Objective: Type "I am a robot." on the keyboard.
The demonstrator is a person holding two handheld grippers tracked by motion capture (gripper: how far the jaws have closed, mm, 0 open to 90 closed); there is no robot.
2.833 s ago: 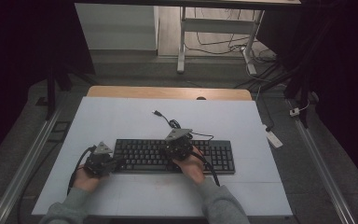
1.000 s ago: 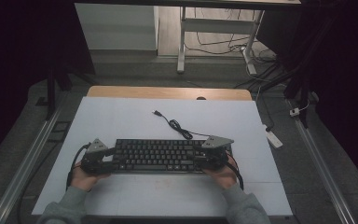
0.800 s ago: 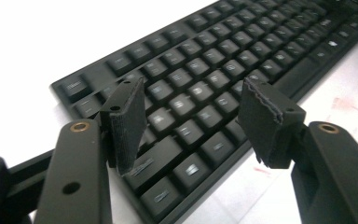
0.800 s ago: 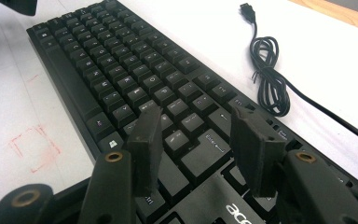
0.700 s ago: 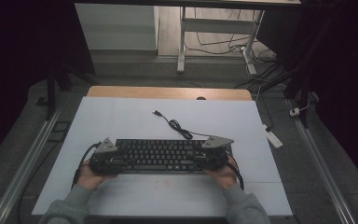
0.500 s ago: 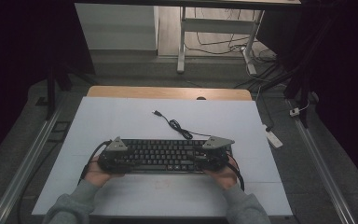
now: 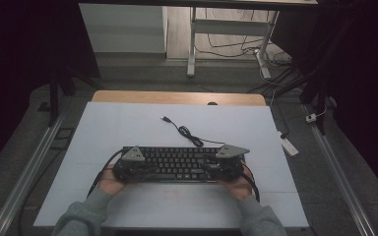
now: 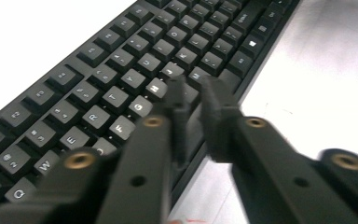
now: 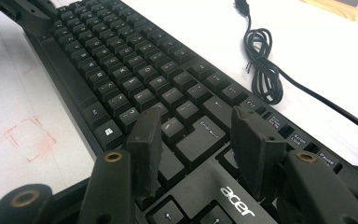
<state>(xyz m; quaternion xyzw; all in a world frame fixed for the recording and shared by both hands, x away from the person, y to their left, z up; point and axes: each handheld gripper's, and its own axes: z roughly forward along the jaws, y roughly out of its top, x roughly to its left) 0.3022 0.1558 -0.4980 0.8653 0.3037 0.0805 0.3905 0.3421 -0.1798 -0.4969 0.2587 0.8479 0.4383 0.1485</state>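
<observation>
**2 grippers over a black keyboard**

Nearest the camera in the high view, a person's grey sleeves (image 7: 81,220) are coming in from the bottom edge, each hand carrying 1 gripper. The left gripper (image 7: 130,168) is sitting over the left end of the keyboard (image 7: 177,162), and the right gripper (image 7: 224,164) is sitting over its right end. The keyboard is lying flat on the white surface (image 7: 128,128), in the near half of it and roughly centred between its left and right edges.

In the left gripper view, the left gripper's fingers (image 8: 214,109) are standing narrow, nearly together; they have just been closing, with nothing between them, and they are hovering above the front edge of the keyboard near the letter keys.

In the right gripper view, the right gripper's fingers (image 9: 249,135) are standing wide apart above the Enter key area, gripping nothing; whether they are touching the keycaps I cannot tell.

Farther back, the keyboard's black cable (image 7: 184,132) is lying in a loose coil on the surface just behind the keyboard, its plug end pointing away. Beyond it, a wooden edge (image 7: 177,97) is showing at the far side of the surface.
</observation>
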